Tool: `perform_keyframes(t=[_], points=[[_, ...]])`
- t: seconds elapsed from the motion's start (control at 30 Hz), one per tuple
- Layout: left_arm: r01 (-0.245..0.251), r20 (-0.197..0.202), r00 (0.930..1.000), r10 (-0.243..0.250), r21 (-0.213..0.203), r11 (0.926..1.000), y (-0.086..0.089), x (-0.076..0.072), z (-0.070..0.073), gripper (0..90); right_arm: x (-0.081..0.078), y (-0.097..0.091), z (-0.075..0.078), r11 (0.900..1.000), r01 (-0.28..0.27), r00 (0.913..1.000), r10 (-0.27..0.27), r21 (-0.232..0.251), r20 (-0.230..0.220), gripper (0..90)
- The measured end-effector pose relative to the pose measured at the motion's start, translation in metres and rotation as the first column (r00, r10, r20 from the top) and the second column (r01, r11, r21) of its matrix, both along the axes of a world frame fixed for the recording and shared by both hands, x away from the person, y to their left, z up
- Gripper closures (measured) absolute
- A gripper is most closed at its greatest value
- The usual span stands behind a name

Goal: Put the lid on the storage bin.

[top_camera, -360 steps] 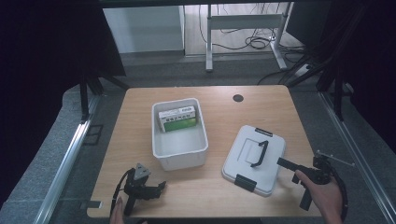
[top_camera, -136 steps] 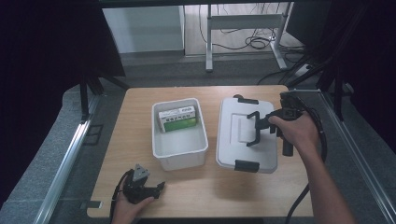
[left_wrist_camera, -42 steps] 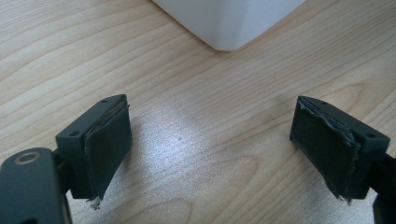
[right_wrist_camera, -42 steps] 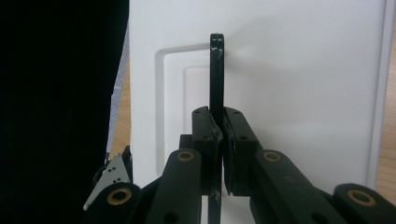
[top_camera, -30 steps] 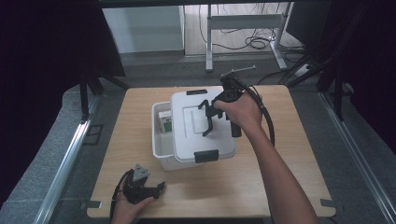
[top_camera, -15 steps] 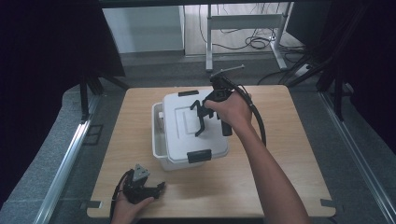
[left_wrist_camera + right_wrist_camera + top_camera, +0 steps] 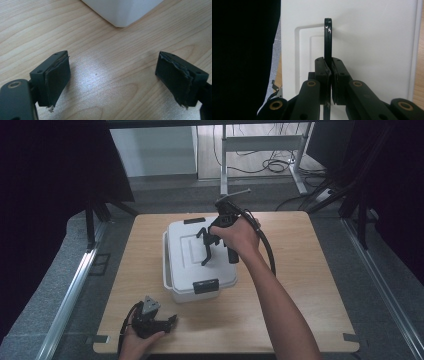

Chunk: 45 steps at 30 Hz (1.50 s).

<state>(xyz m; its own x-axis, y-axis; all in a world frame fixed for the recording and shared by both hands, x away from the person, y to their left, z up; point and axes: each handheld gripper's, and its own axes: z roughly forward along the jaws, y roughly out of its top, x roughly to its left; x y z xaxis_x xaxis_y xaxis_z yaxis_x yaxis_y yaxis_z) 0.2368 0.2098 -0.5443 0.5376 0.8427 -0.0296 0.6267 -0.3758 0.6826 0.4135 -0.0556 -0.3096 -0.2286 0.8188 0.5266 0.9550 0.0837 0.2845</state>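
We see the white lid [image 7: 192,251] sitting over the white bin [image 7: 175,292] at the middle of the wooden table [image 7: 300,270], slightly left of centre. The lid's black handle [image 7: 328,37] stands upright on edge, and the right gripper [image 7: 330,72] has its two jaws pressed together on that handle. In the high view the right gripper [image 7: 207,247] hangs over the lid's right half, with the person's right hand [image 7: 240,236] and forearm reaching in diagonally from the bottom edge. A black latch [image 7: 206,286] shows on the lid's near end and another [image 7: 194,220] on its far end. The gripper's black cable [image 7: 267,252] loops down to the right of the hand, over bare tabletop.

We see the left gripper [image 7: 170,321] resting near the table's front edge, in front of the bin and apart from it, held by the left hand [image 7: 137,342]. In the left gripper view its jaws stand wide apart with bare wood between them, and a corner of the bin [image 7: 122,12] lies ahead.

The table is bare to the right of the bin and along the far edge. Dark curtains [image 7: 55,180] flank both sides, and a metal rail [image 7: 70,295] runs along the left of the table.
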Motion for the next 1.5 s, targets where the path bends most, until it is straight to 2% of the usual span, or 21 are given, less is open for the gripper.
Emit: perform_keyframes(t=[0.53,0.9,1.07,1.5], points=[[-0.001,0.001,1.0000,0.001,-0.002,1.0000,0.000,0.000,0.000,12.6,0.010,0.020,-0.004,1.0000,-0.009,0.9998,0.009,0.003,-0.016,84.5],[-0.001,0.000,1.0000,0.001,-0.002,1.0000,0.000,0.000,0.000,12.6,0.022,0.038,-0.019,0.9999,-0.014,0.9990,0.014,0.004,-0.042,84.5],[0.002,0.000,1.0000,-0.002,-0.001,1.0000,0.000,-0.001,0.000,12.7,0.032,0.044,-0.029,0.9999,0.009,0.9981,-0.008,0.011,-0.061,84.4],[0.003,-0.001,1.0000,-0.003,-0.003,1.0000,0.000,-0.001,0.000,12.8,0.040,0.042,-0.043,0.9987,0.044,0.9963,-0.042,0.025,-0.075,83.9]])
